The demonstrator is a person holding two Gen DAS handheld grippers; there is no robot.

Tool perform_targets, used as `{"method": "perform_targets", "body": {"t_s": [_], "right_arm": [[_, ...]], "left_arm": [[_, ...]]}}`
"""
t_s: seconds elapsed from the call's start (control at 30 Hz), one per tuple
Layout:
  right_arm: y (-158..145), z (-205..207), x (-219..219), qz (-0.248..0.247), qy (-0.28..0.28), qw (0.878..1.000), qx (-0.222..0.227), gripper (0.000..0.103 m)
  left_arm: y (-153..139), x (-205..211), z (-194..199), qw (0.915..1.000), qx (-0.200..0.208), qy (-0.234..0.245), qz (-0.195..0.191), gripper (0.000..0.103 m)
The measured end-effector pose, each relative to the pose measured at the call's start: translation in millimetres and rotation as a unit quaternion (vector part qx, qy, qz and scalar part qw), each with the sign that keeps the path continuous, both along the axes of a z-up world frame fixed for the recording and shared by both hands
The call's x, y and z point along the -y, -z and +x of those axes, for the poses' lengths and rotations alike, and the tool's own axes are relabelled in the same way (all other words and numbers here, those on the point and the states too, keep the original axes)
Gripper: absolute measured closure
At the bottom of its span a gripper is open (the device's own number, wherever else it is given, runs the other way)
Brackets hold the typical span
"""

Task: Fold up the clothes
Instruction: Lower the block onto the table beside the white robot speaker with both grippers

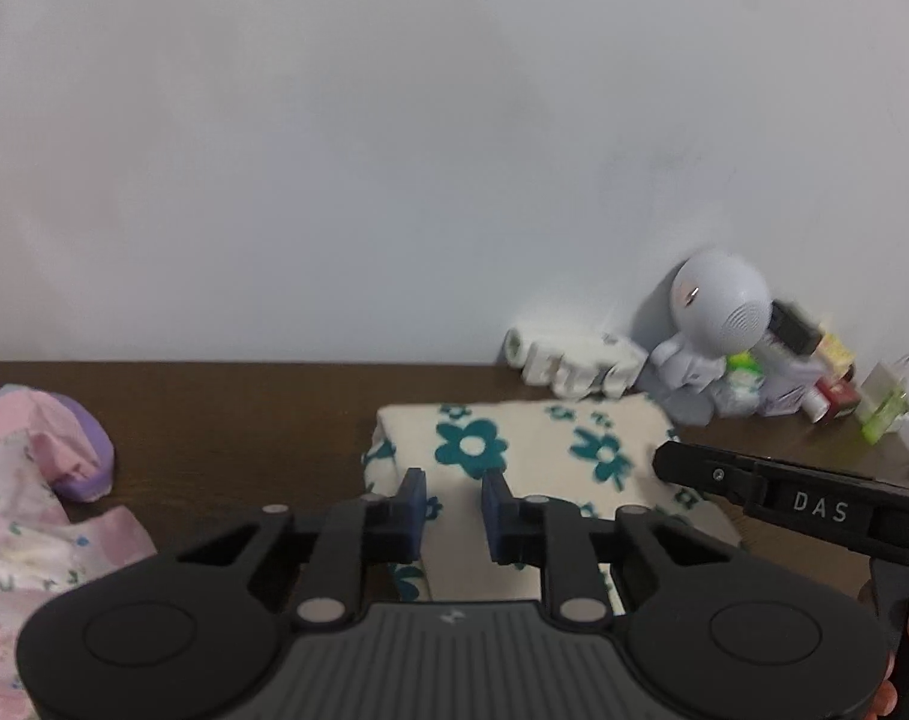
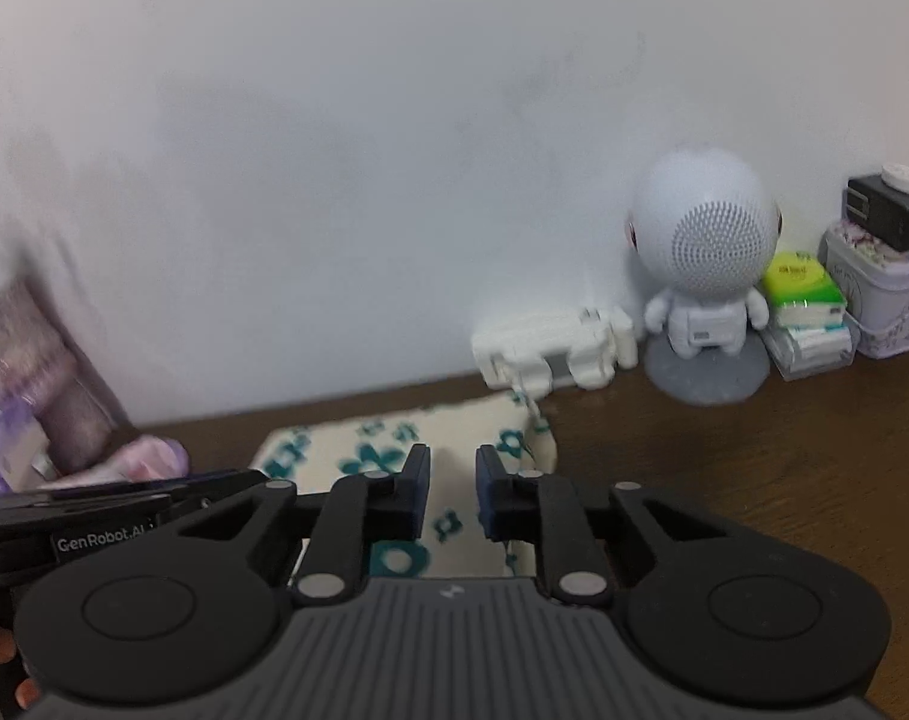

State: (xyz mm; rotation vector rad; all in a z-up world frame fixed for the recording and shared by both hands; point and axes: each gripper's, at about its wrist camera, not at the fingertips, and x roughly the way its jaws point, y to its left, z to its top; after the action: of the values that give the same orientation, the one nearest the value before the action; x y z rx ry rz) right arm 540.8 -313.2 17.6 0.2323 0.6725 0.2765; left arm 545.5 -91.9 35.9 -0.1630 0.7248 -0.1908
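Brown wooden table (image 1: 232,420) against a plain white wall (image 1: 394,150), pretty ordinary setup. Folded cream cloth with teal flowers (image 1: 514,450) lies flat mid-table. Left gripper (image 1: 453,495) hangs over its near edge, jaws just a narrow gap apart, nothing pinched. Right gripper (image 2: 452,483) is the same: small gap, empty, over the cloth too. From the left wrist, a pile of pink clothes (image 1: 28,510) sits around 9 o'clock of the cloth. White robot figurine (image 2: 703,264) stands at roughly 1 o'clock by the wall, tissue packs (image 2: 805,312) just beside it.
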Motion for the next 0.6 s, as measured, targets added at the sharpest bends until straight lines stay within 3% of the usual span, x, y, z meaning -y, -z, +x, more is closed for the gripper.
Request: {"method": "perform_targets", "body": {"t_s": [0.1,0.13,0.17,0.2,0.23,0.27,0.3,0.37,0.43,0.47,0.5,0.6], "right_arm": [[4.3,-1.4,4.0,0.011,0.004,1.0,-0.001,0.087],[5.3,-2.3,6.1,0.017,0.005,1.0,-0.001,0.086],[3.6,-3.9,9.7,0.029,0.007,1.0,0.005,0.084],[-0.1,-5.3,14.6,0.044,0.011,0.999,0.013,0.082],[-3.5,-6.3,19.6,0.057,0.016,0.998,0.019,0.071],[-6.0,-6.6,23.2,0.064,0.02,0.997,0.021,0.063],[-6.3,-5.9,24.1,0.062,0.023,0.998,0.017,0.063],[-5.0,-3.6,23.1,0.049,0.028,0.998,0.005,0.062],[-1.2,-1.8,21.6,0.046,0.029,0.999,-0.002,0.065],[0.9,-0.9,21.1,0.05,0.028,0.998,-0.006,0.079],[3.1,0.0,20.8,0.056,0.027,0.998,-0.01,0.085],[6.7,1.1,20.0,0.065,0.027,0.997,-0.016,0.087]], "left_arm": [[-2.6,-7.3,-3.0,0.9998,0.006,0.0,-0.02,0.082],[-5.6,-11.5,-4.6,0.9995,0.012,-0.002,-0.03,0.079],[-8.9,-17.2,-6.7,0.9987,0.018,-0.009,-0.047,0.069],[-11.9,-23.1,-8.4,0.9975,0.023,-0.022,-0.064,0.06],[-13.7,-28.4,-9.0,0.9964,0.02,-0.039,-0.073,0.056],[-14.0,-32.5,-8.6,0.9956,0.01,-0.054,-0.076,0.056],[-12.8,-34.8,-7.0,0.9953,0.0,-0.059,-0.076,0.056],[-7.1,-35.3,-3.9,0.9952,-0.014,-0.053,-0.08,0.058],[-0.8,-35.2,-1.2,0.995,-0.026,-0.045,-0.085,0.069],[2.6,-34.2,0.2,0.9948,-0.032,-0.039,-0.089,0.086],[5.1,-32.8,0.8,0.9946,-0.035,-0.032,-0.092,0.089],[6.7,-30.9,-0.5,0.9953,-0.026,-0.027,-0.089,0.086]]}}
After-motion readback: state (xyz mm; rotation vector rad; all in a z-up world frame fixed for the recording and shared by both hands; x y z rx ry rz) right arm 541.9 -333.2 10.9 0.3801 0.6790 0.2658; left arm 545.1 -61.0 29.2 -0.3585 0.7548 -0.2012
